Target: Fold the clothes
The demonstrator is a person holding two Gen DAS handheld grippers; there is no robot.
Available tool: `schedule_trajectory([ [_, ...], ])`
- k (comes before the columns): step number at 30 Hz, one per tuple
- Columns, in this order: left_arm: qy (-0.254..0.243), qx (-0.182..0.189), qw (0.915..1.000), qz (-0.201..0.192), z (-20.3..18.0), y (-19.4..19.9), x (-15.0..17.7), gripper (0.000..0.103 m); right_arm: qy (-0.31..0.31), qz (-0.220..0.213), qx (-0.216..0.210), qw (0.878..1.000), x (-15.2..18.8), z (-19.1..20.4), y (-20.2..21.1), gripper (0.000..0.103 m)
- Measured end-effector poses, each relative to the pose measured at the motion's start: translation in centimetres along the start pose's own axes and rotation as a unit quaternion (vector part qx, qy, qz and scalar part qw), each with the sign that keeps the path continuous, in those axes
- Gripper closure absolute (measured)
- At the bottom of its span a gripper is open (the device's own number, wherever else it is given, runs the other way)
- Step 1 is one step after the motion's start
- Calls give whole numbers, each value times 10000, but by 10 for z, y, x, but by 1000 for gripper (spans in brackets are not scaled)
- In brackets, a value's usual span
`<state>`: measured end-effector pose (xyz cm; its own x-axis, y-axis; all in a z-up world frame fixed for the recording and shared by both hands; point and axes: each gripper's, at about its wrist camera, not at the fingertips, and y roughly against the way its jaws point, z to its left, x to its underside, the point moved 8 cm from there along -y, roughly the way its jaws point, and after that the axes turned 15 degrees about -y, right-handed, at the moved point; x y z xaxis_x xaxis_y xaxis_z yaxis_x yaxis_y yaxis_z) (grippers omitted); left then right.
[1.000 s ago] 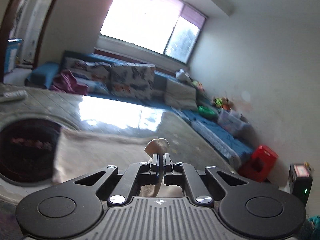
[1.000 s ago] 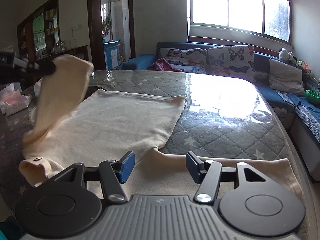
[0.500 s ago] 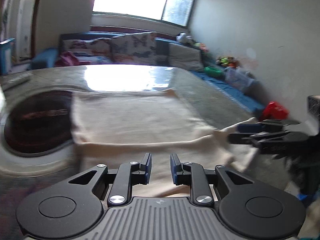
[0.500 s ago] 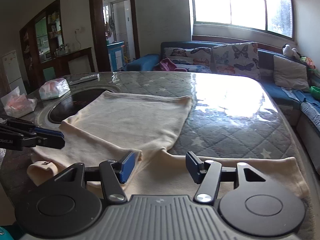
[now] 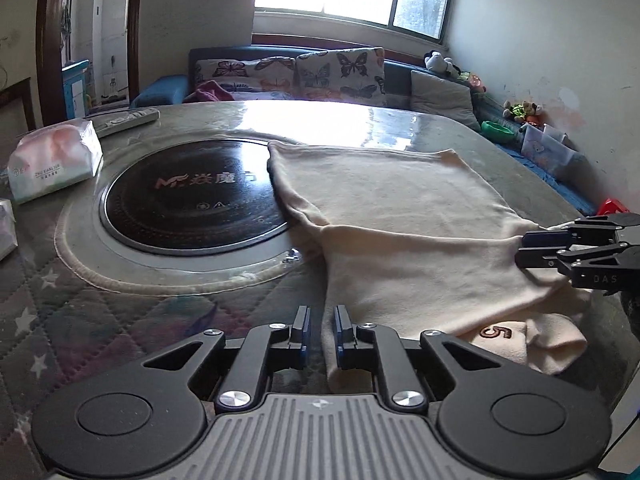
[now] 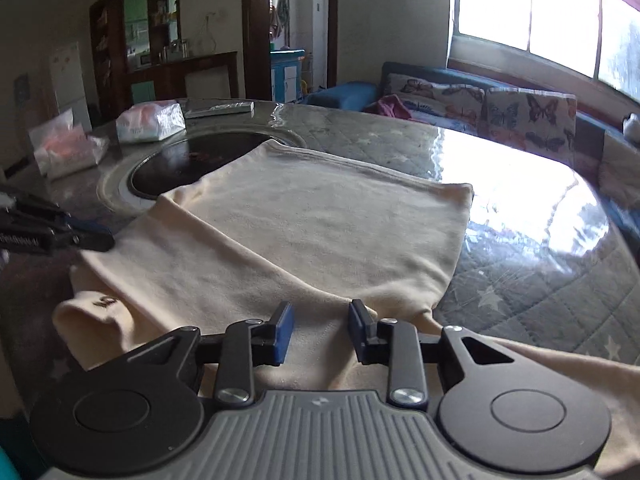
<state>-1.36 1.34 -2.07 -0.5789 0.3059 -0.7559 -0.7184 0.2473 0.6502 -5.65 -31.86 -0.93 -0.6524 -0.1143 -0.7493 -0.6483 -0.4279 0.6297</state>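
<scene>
A cream garment (image 5: 400, 208) lies flat on the quilted table (image 5: 120, 312), one sleeve folded across its near part. A cuff with a brown "5" (image 5: 496, 332) sticks out near the front. My left gripper (image 5: 320, 336) hovers low at the garment's near left edge. Its jaws are closing to a narrow gap, and the cloth edge lies under the right finger, not pinched. My right gripper (image 6: 322, 332) is above the garment (image 6: 320, 220) at its near side. Its jaws are closing with a low cloth ridge between the pads, untouched. Each gripper shows in the other view: right (image 5: 520, 247), left (image 6: 106, 238).
A round black cooktop disc (image 5: 192, 196) is set into the table, partly under the garment's far corner. Tissue packs (image 5: 52, 160) and a remote (image 5: 128, 118) lie at the far left. A sofa with butterfly cushions (image 5: 320, 72) runs behind the table.
My left gripper let go of the sleeve it held up, and the sleeve now lies across the garment. That gripper sank toward the near edge. The right jaws have narrowed.
</scene>
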Motion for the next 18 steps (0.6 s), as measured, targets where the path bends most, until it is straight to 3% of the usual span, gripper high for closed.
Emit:
schedule_trajectory([
  [3, -62, -41, 9999, -68, 2, 2, -10, 90, -287, -89, 15, 9995, -1, -9, 14, 73],
  [9, -202, 311, 9986, -386, -22, -1, -42, 89, -852, -295, 757, 9930, 5, -63, 50, 73],
  [15, -489, 881, 9939, -453, -72, -19, -64, 89, -1487, -511, 1702, 9728, 16, -132, 80, 72],
  [18, -629, 1102, 9908, -473, -96, -26, -71, 88, -1787, -655, 2120, 9586, 21, -165, 94, 64],
])
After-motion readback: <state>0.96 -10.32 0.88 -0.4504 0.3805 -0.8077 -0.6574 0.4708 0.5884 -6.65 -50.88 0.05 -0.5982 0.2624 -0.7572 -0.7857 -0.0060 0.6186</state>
